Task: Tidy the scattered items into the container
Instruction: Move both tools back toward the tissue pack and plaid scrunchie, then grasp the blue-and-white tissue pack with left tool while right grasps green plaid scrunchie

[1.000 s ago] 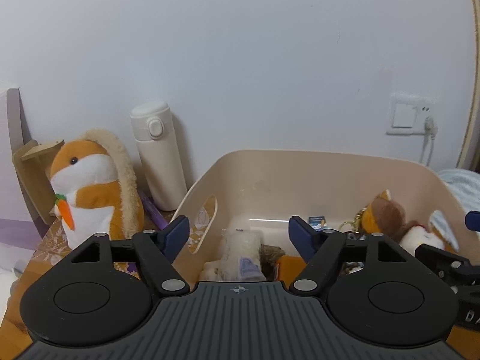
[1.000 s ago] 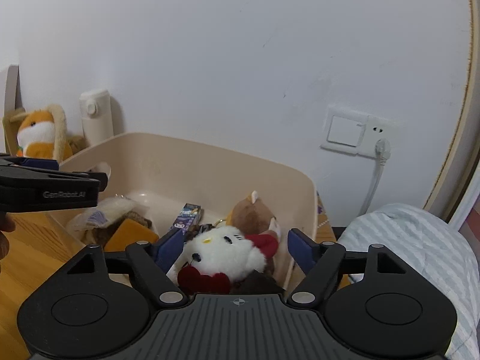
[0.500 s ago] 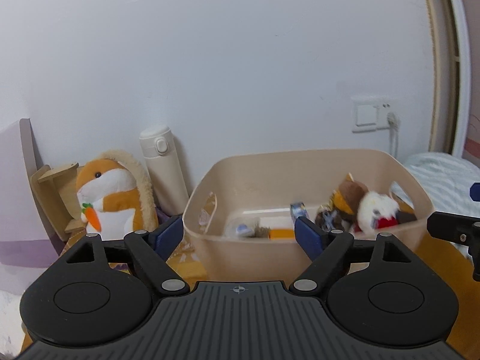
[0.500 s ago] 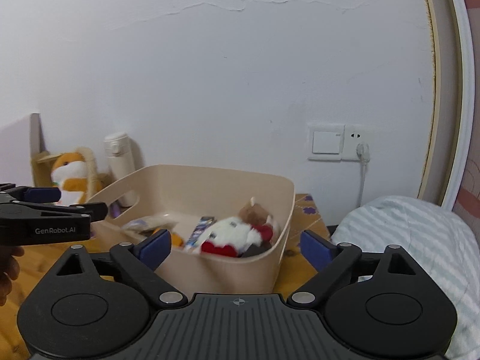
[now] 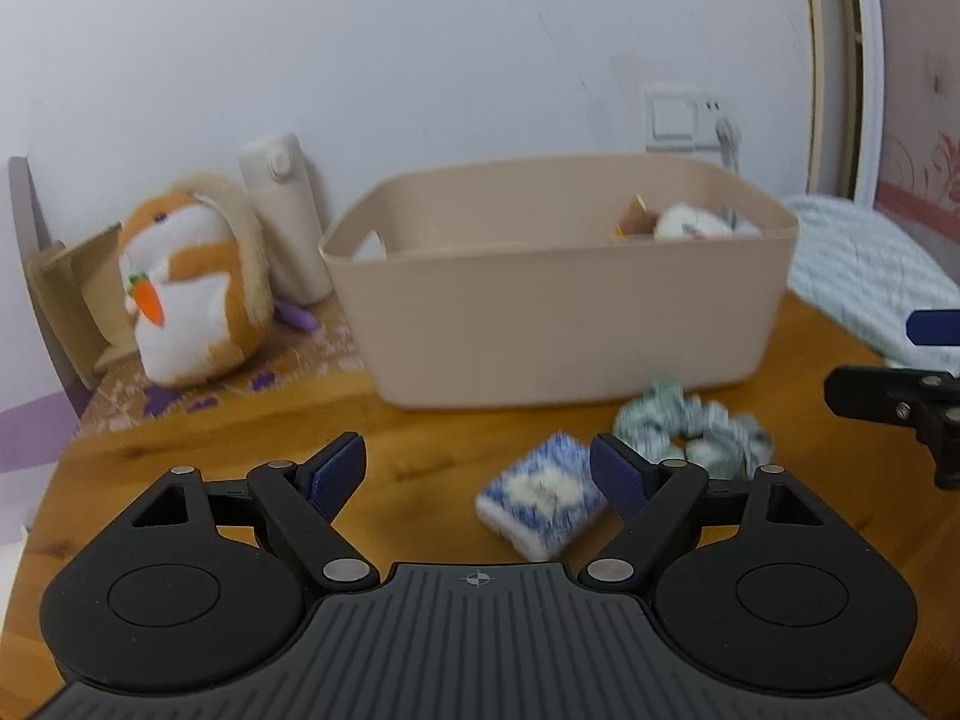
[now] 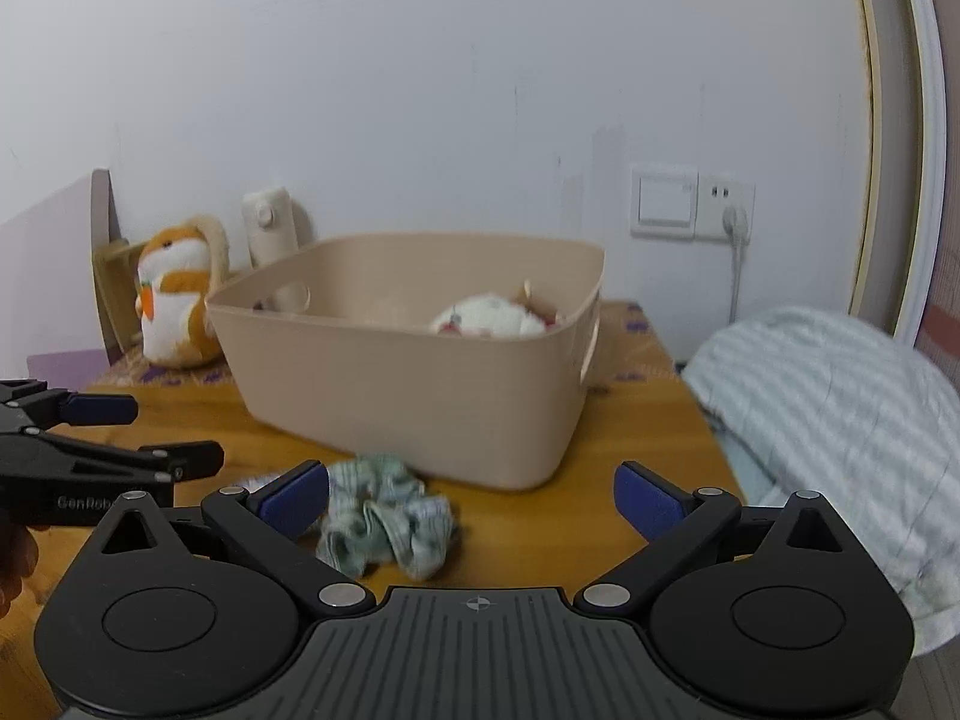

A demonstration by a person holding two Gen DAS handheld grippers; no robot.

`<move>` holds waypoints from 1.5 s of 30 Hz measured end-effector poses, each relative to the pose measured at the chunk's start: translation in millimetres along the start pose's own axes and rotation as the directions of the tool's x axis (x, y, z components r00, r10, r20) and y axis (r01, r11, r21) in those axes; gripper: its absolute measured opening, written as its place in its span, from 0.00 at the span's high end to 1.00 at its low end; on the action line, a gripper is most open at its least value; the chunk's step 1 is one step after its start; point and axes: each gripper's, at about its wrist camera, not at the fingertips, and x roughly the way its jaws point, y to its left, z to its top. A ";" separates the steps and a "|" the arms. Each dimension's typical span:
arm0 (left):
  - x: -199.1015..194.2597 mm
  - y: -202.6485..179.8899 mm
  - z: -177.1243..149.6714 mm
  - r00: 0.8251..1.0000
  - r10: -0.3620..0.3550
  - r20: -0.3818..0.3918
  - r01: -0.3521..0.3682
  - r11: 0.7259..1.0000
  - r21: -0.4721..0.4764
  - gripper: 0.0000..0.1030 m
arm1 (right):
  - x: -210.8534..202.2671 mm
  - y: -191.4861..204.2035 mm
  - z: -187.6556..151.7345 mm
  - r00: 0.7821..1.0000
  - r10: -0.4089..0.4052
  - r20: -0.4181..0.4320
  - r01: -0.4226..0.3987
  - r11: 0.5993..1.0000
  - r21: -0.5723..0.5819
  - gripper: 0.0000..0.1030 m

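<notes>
Both views are motion-blurred. In the left wrist view the print on the blue-and-white packet (image 5: 540,501) cannot be read, and its right corner is hidden behind the right finger pad. The beige container (image 5: 558,306) occupies frame centre; its near wall conceals most of the contents, with only the tops of a white plush (image 6: 489,318) and a brown plush (image 5: 636,219) above the rim.

The green scrunchie (image 6: 387,519) lies on the wooden table (image 6: 636,426) just in front of the container, lower centre of the right wrist view.

Left gripper (image 5: 478,468): angled downward over the table, jaws apart, packet lying below and between them, nearer the right pad; contact cannot be determined.

Right gripper (image 6: 474,495): angled downward, jaws have just been opening and stand wide apart; scrunchie lies beside the left pad, not clamped.

The orange hamster plush (image 5: 192,294) and cream bottle (image 5: 288,222) stand left of the container.
</notes>
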 end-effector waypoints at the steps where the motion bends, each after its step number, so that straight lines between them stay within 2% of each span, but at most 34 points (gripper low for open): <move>1: 1.9 -0.4 -2.5 1.000 -0.003 -0.007 0.003 1.000 0.001 0.19 | 2.9 -0.1 -2.7 1.000 0.002 -0.010 -0.002 1.000 0.000 0.00; 13: 37.8 -3.8 -27.7 0.994 -0.077 -0.081 0.077 0.997 0.005 0.19 | 39.5 13.4 -23.3 0.995 -0.001 -0.100 -0.003 0.999 -0.040 0.01; 20: 58.0 -1.8 -31.8 0.991 -0.106 -0.083 0.105 0.994 -0.022 0.19 | 60.1 20.3 -23.6 0.993 -0.012 -0.121 0.002 0.997 -0.080 0.01; 25: 69.5 -0.6 -30.6 0.992 -0.094 -0.086 0.092 0.995 -0.029 0.19 | 74.2 23.8 -20.4 0.991 -0.017 -0.133 0.005 0.996 -0.092 0.01; 31: 82.9 8.2 -26.8 0.990 -0.117 -0.077 0.111 0.991 -0.075 0.19 | 87.6 24.0 -18.2 0.990 0.002 -0.142 -0.010 0.999 -0.050 0.01; 35: 86.4 10.3 -27.1 0.993 -0.106 -0.052 0.101 0.991 -0.087 0.18 | 96.0 24.0 -18.7 0.988 0.021 -0.153 -0.024 1.000 -0.020 0.01; 39: 88.0 12.0 -26.3 0.993 -0.106 -0.047 0.102 0.991 -0.092 0.19 | 104.2 19.2 -18.5 0.984 0.054 -0.170 -0.051 0.998 0.023 0.06; 42: 88.0 12.8 -26.0 0.993 -0.108 -0.049 0.103 0.990 -0.091 0.20 | 105.8 19.6 -17.1 0.986 0.045 -0.162 -0.042 0.999 0.017 0.16; 43: 87.4 12.4 -26.0 0.993 -0.112 -0.046 0.108 0.990 -0.087 0.22 | 106.0 20.2 -16.8 0.986 0.044 -0.161 -0.043 0.999 0.013 0.21; 45: 85.0 10.3 -26.3 0.991 -0.127 -0.035 0.124 0.989 -0.076 0.37 | 105.7 23.7 -16.7 0.987 0.039 -0.159 -0.041 0.999 -0.010 0.29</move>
